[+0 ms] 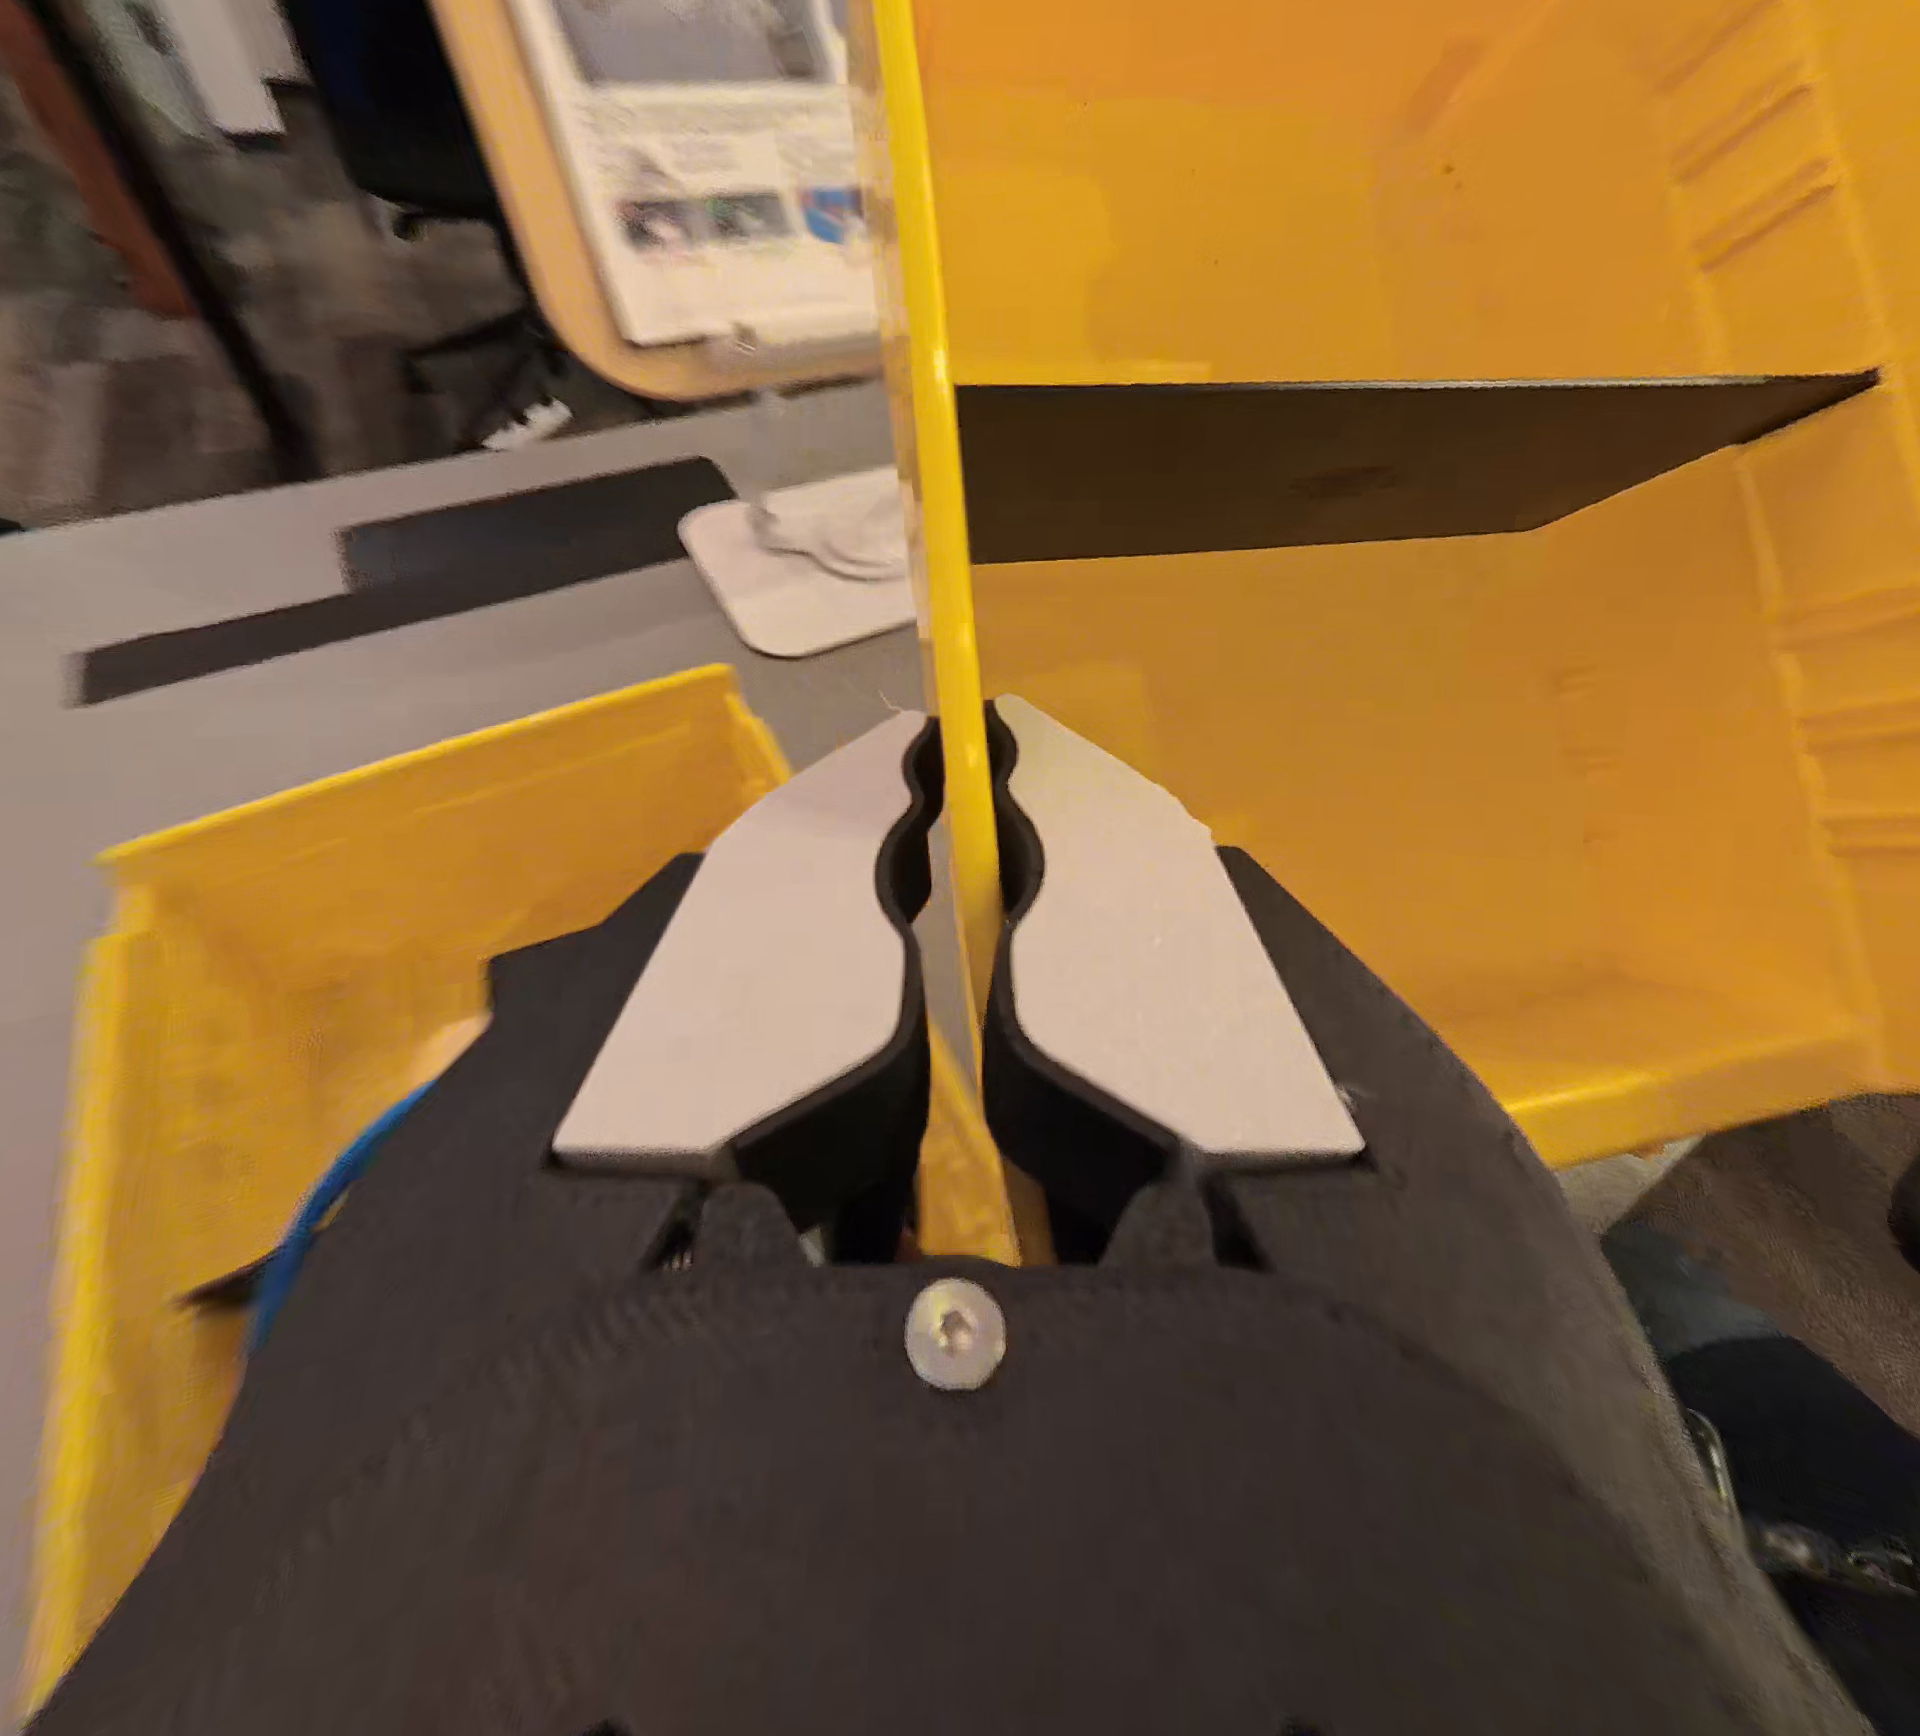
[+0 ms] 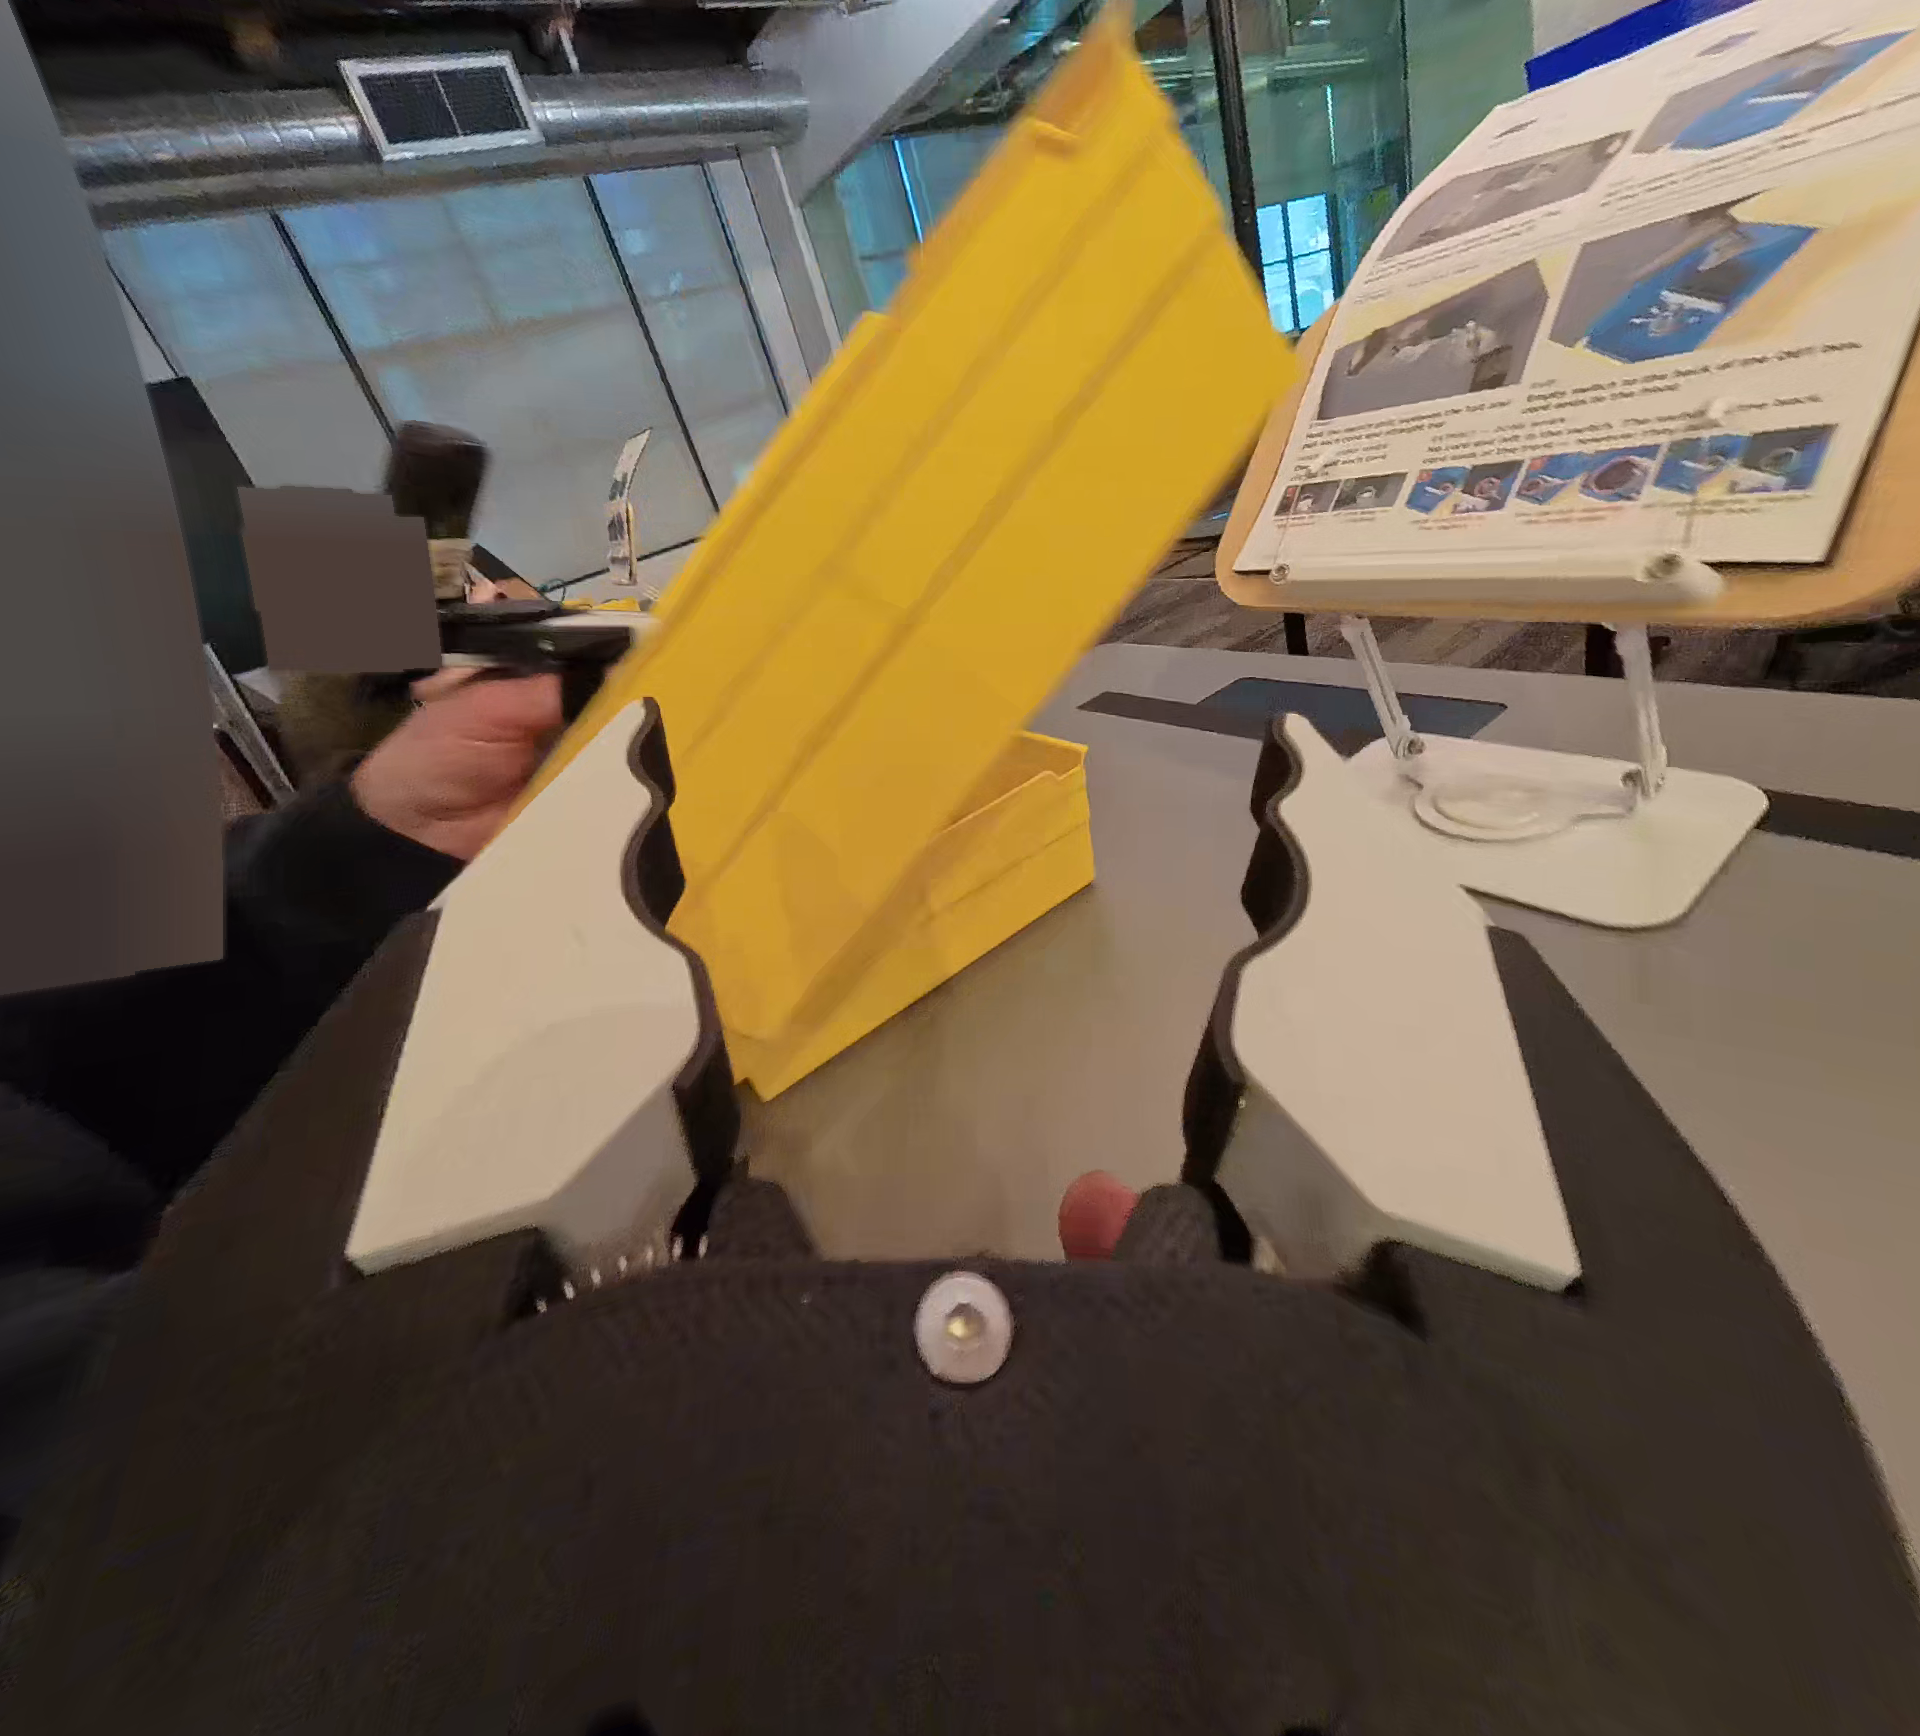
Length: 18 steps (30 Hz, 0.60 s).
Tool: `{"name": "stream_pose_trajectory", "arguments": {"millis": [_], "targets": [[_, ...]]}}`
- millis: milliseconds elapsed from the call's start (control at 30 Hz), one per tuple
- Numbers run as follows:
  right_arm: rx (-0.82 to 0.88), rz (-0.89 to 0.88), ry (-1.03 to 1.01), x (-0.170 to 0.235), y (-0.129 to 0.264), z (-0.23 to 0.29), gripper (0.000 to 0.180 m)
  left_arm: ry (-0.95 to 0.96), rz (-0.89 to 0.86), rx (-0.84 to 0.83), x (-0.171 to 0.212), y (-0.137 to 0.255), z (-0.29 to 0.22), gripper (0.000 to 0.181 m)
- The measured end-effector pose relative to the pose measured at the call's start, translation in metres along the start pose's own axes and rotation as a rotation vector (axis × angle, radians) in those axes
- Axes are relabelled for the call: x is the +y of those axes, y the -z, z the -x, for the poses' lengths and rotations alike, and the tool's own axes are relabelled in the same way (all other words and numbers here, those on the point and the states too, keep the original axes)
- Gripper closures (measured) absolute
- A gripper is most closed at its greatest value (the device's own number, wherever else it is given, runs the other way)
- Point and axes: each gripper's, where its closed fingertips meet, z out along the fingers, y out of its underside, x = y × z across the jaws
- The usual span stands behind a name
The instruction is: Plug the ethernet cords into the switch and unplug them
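On the grey desk (image 2: 1714, 1115) we saw two yellow bins: one lay flat (image 2: 1023, 829), while the left claw (image 1: 964, 741) had clamped the thin wall of the other yellow bin (image 2: 935, 543) and held it tilted above the first. The right claw (image 2: 961, 741) stood wide open, gripping nothing, near the tilted bin. At the far right a document stand (image 2: 1558, 813) carried a printed sheet. A blue cord (image 1: 312, 1239) showed low in the left wrist view, beside the left claw; we could not see the switch.
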Motion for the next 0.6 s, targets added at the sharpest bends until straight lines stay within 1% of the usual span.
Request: {"name": "stream_pose_trajectory", "arguments": {"millis": [100, 267, 300, 400, 433, 500, 600], "targets": [[0.007, -0.036, -0.037, -0.001, 0.033, 0.008, 0.068, -0.021, 0.083, 0.080, 0.022, -0.052, -0.052, 0.175], [0.187, 0.071, 0.003, 0.037, 0.065, -0.004, 0.064, -0.063, 0.204, 0.189, 0.066, -0.115, -0.125, 0.175], [0.250, 0.075, 0.005, 0.042, 0.073, -0.013, 0.063, -0.055, 0.229, 0.209, 0.076, -0.124, -0.136, 0.175], [0.406, 0.123, -0.006, 0.060, 0.098, -0.044, 0.079, -0.014, 0.281, 0.250, 0.101, -0.146, -0.158, 0.174], [0.452, 0.147, -0.011, 0.066, 0.104, -0.055, 0.081, 0.009, 0.304, 0.267, 0.110, -0.152, -0.165, 0.173], [0.513, 0.210, -0.010, 0.078, 0.114, -0.072, 0.083, 0.006, 0.336, 0.266, 0.127, -0.161, -0.175, 0.173], [0.583, 0.314, -0.019, 0.096, 0.124, -0.096, 0.084, 0.074, 0.378, 0.303, 0.144, -0.168, -0.190, 0.164]]}}
